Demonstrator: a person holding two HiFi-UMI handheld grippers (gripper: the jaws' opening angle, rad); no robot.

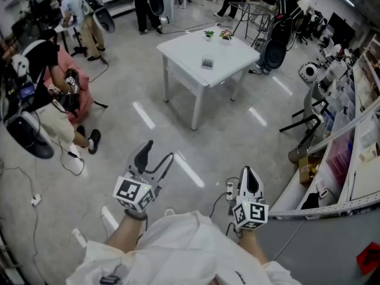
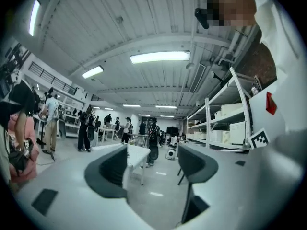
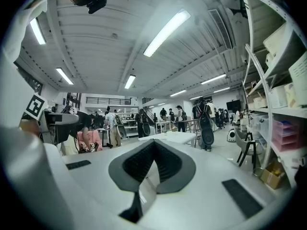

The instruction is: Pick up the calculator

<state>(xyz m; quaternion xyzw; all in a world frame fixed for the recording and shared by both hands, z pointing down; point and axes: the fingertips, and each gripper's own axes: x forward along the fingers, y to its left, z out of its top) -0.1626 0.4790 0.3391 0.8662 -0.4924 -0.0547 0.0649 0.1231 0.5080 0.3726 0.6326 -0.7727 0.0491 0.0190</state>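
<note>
The calculator [image 1: 206, 63], small and dark, lies on a white table [image 1: 184, 49] far ahead of me, well out of reach of both grippers. Two small potted plants [image 1: 217, 34] stand at the table's far edge. My left gripper [image 1: 155, 158] is held low in front of me, jaws open with nothing between them. In the left gripper view the table [image 2: 135, 153] shows through the gap of that gripper [image 2: 151, 169]. My right gripper [image 1: 250, 180] is shut with nothing in it; in its own view the right gripper [image 3: 152, 152] points toward the table [image 3: 176, 137].
White shelving [image 1: 356, 129] runs along the right. A black chair [image 1: 306, 120] and a backpack [image 1: 275, 49] stand near the table. A person sits at the left [image 1: 41, 82], others stand further back. Cables and a power strip [image 1: 230, 190] lie on the floor.
</note>
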